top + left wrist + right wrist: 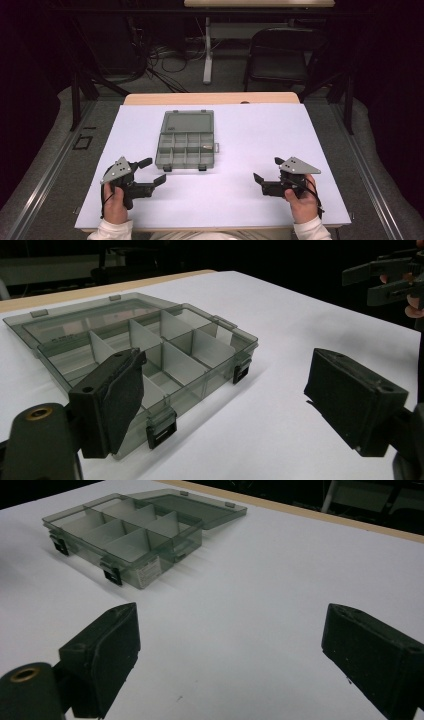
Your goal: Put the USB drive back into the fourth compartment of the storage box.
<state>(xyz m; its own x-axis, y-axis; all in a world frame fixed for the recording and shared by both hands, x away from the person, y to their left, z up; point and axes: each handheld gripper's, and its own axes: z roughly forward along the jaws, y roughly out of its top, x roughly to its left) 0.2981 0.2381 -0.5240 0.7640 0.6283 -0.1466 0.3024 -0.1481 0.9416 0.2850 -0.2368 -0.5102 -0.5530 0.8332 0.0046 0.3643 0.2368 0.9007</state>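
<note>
A smoky grey plastic compartment box [185, 147] lies open on the white table cover [260, 135], its lid [188, 121] folded flat behind it. The dividers split it into several compartments that look empty. My left gripper [152, 171] is open at the front left, just left of the box's near corner. In the left gripper view the box [150, 340] sits close behind the left jaw of that gripper [225, 375]. My right gripper [267, 169] is open at the front right, well apart from the box [125, 530]. Nothing lies between the jaws of the right gripper [232, 630].
A wooden table edge [210, 98] shows beyond the white cover. A black folding chair [280, 60], a white table leg [207, 50] and floor cables [160, 60] stand farther back. The other hand's gripper [385, 277] shows at the upper right of the left gripper view.
</note>
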